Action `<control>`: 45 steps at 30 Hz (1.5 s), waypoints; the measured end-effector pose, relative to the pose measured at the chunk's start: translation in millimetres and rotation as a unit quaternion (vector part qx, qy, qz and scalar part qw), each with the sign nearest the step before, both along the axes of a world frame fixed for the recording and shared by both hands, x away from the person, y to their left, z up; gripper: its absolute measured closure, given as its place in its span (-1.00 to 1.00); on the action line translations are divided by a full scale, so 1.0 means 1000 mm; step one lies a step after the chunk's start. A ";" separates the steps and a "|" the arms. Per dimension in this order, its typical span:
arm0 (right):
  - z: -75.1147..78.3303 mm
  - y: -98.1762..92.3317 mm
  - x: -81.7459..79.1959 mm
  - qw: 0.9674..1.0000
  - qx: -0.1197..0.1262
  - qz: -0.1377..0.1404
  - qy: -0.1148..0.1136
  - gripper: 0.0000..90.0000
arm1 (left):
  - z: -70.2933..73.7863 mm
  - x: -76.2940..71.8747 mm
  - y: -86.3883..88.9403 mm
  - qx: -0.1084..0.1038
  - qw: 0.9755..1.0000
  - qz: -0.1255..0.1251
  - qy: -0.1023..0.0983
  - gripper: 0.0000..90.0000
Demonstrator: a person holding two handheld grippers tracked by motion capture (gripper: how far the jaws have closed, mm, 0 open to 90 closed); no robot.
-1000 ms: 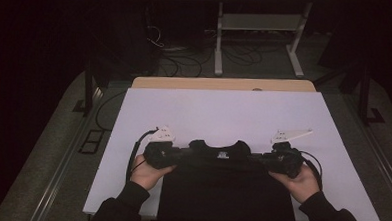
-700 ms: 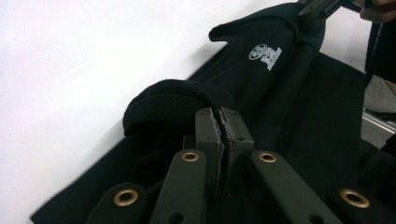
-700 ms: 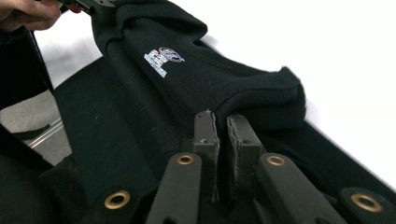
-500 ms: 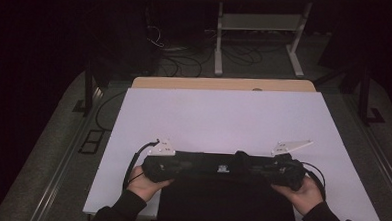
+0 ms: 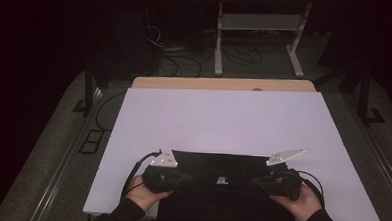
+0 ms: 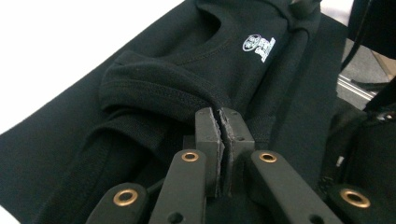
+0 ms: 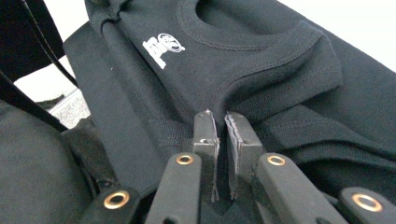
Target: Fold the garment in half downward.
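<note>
Pinching the black shirt (image 5: pixel 221 174) at both shoulders, the left gripper (image 6: pixel 222 122) and right gripper (image 7: pixel 221 125) are holding it taut (collar uppermost) for laying flat on the counter (image 5: pixel 223 116).

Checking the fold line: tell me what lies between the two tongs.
In the high view, the black shirt spans between the left tongs and right tongs, its white logo midway; both grip its fabric.

High view: black garment (image 5: pixel 221 174) runs off the bottom edge, lower part cut; too dark to tell folds. White print (image 5: pixel 222 180) too small to read. Forearms cut at bottom edge. In the left gripper view the print (image 6: pixel 259 45) is blurred, unreadable; fabric between the pads hidden.
</note>
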State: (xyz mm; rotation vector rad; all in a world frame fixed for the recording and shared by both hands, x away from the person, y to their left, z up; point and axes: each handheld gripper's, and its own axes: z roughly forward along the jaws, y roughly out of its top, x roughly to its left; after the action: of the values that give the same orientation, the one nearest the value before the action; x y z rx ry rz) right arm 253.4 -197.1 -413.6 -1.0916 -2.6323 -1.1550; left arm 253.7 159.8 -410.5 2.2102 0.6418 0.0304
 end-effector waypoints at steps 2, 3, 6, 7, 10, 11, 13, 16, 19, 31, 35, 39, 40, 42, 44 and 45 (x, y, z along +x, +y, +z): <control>-0.001 0.000 -0.002 1.000 0.000 0.003 0.004 0.82 | -0.001 -0.002 0.000 0.004 1.000 -0.003 0.005 0.91; -0.001 0.000 -0.002 1.000 0.000 0.003 0.004 0.82 | -0.001 -0.002 0.000 0.004 1.000 -0.003 0.005 0.90; -0.003 0.002 -0.006 1.000 -0.006 0.010 0.009 0.82 | -0.004 -0.004 0.000 0.007 1.000 -0.007 0.013 0.90; -0.003 0.002 -0.006 1.000 -0.006 0.010 0.009 0.82 | -0.004 -0.004 0.000 0.007 1.000 -0.007 0.013 0.90; -0.004 0.003 -0.011 1.000 -0.010 0.014 0.019 0.81 | -0.006 -0.010 -0.001 0.011 1.000 -0.012 0.023 0.90; -0.005 0.003 -0.012 1.000 -0.009 0.015 0.020 0.81 | -0.006 -0.010 -0.001 0.013 1.000 -0.015 0.022 0.90; -0.006 0.002 -0.013 0.999 -0.010 0.015 0.026 0.81 | -0.006 -0.012 -0.002 0.011 1.000 -0.015 0.024 0.89; -0.008 0.001 -0.014 0.999 -0.010 0.020 0.029 0.81 | -0.008 -0.013 -0.002 0.017 0.999 -0.015 0.033 0.89; -0.008 0.001 -0.016 0.999 -0.011 0.022 0.032 0.80 | -0.008 -0.014 -0.002 0.016 0.999 -0.016 0.035 0.88; -0.004 -0.004 -0.020 0.999 -0.007 0.022 0.040 0.39 | -0.006 -0.022 -0.001 0.021 0.999 -0.028 0.021 0.31; -0.001 -0.008 -0.020 0.999 -0.011 0.014 0.033 0.15 | -0.004 -0.023 0.001 0.011 0.999 -0.026 0.030 0.06; 0.003 -0.013 -0.018 1.000 -0.010 -0.003 0.011 -0.11 | -0.001 -0.021 0.000 0.007 0.999 -0.019 0.030 -0.13; 0.004 -0.014 -0.018 1.000 -0.008 -0.008 0.006 -0.17 | -0.001 -0.021 -0.001 0.006 0.999 -0.018 0.028 -0.18; 0.007 -0.016 -0.017 1.000 -0.006 -0.015 -0.001 -0.28 | 0.001 -0.021 -0.001 0.005 1.000 -0.013 0.024 -0.29; 0.009 -0.017 -0.017 1.000 -0.001 -0.019 -0.010 -0.41 | 0.003 -0.018 -0.001 0.002 1.000 -0.007 0.019 -0.42; 0.011 -0.018 -0.016 1.000 0.002 -0.018 -0.013 -0.47 | 0.004 -0.017 -0.001 -0.002 1.000 -0.001 0.022 -0.50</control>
State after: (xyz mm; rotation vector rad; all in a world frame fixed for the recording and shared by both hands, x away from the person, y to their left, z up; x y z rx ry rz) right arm 237.3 -215.0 -402.7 -1.1363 -2.6398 -1.1890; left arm 236.4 159.2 -407.0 2.2138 0.6626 -0.0195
